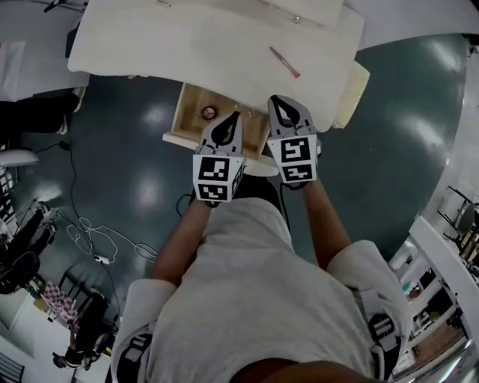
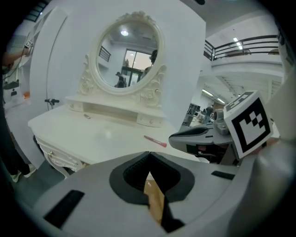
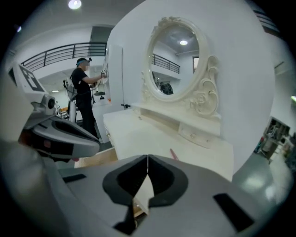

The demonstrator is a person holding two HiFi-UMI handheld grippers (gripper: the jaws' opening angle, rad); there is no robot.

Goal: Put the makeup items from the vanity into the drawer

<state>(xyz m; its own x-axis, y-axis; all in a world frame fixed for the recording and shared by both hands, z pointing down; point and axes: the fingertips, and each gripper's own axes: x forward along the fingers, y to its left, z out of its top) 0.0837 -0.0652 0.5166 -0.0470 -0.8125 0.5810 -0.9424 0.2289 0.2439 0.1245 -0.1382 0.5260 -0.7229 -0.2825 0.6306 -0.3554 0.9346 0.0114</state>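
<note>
ahead of right claw [image 1: 279, 98], pink pencil [image 1: 285, 63]

Glossy dark teal floor [image 1: 397, 149], white walls [image 2: 185, 55], bright overhead lights [image 3: 75, 4].

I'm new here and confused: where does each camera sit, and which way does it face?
Head view: on the person's head, looking steeply down at the vanity and open drawer; torso, arms, left gripper and right gripper show.
Left gripper view: on that gripper, facing the mirror; its shut jaws show.
Right gripper view: on that gripper, same mirror, shut jaws.
All share the pink pencil.
</note>
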